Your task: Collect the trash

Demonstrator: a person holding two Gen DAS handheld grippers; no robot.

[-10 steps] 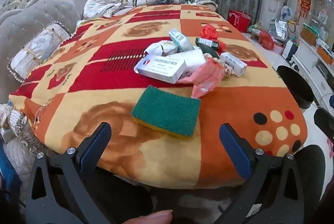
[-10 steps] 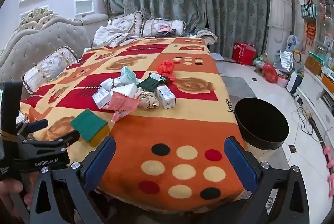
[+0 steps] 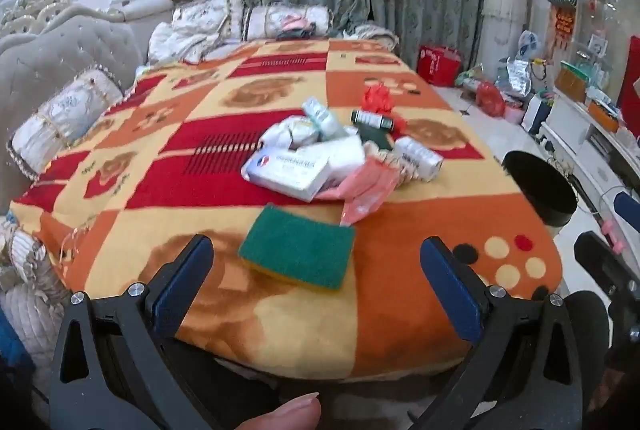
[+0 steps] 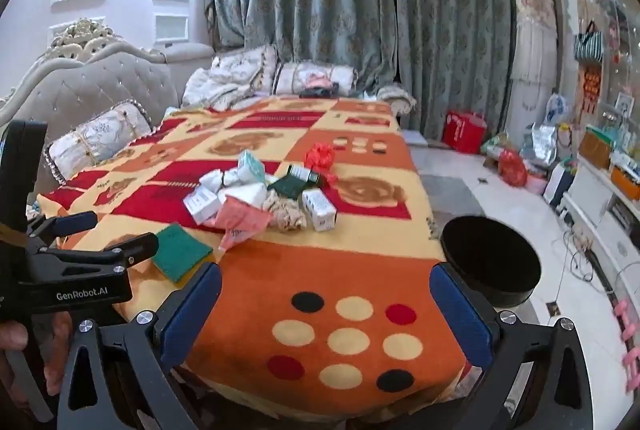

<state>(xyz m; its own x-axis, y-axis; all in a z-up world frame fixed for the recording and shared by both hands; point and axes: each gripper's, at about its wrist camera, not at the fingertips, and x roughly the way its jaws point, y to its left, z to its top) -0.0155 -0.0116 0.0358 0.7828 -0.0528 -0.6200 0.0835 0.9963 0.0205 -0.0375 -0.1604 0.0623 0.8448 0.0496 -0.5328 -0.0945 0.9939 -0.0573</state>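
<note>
Black bin [image 4: 490,266] beside blanket-covered table [image 4: 360,270], inside too dark to tell

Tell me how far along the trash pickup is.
Nothing looks done: the trash pile lies on the blanket, and the black bin shows nothing inside. Nothing in hand: left gripper and right gripper are open and empty. Every piece remains.

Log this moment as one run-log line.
left tool: open, empty | right tool: open, empty | trash pile: on blanket, untouched | black bin: beside table | stage: approach
</note>
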